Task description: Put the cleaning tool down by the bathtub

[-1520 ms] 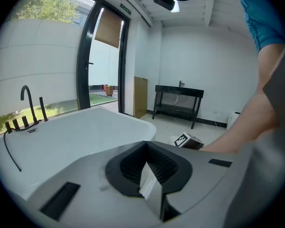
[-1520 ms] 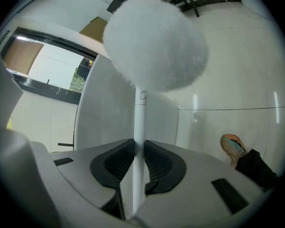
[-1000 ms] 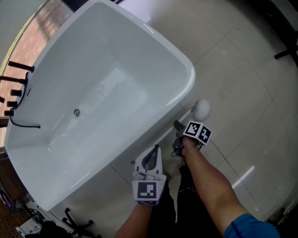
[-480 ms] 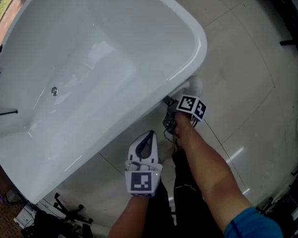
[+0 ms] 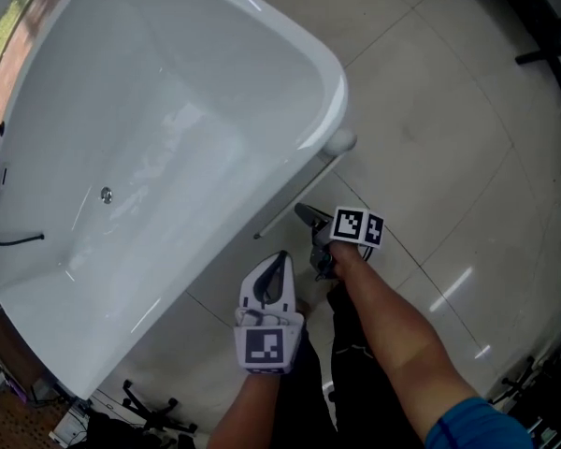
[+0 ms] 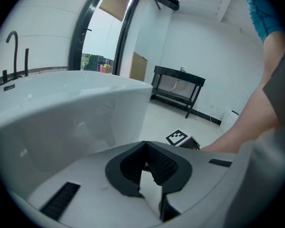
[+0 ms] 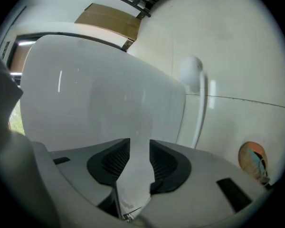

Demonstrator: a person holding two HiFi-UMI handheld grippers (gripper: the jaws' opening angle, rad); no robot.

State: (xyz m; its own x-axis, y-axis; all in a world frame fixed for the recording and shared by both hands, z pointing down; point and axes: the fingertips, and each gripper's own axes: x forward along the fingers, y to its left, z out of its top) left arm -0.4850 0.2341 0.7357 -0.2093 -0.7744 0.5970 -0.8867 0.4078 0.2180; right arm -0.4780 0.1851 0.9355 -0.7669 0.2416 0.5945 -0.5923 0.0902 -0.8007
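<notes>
Tub point(image 5: 337, 92): white, fills the upper left of the head view.
Tool point(image 5: 299, 192): long white handle with a round head point(image 5: 340, 142), on the floor point(image 5: 430, 138) just beside the tub's outer wall, head at the tub's corner. Cannot tell whether it touches the tub.
Right gripper point(image 5: 304, 215): near the handle's lower end, apart from it. Jaws spread and opening, nothing between the pads point(image 7: 157, 161); the tool is free.
Left gripper point(image 5: 280, 258): nearer the body, pointed at the tub. Pads point(image 6: 162, 164) pressed together at the tips, empty.
</notes>
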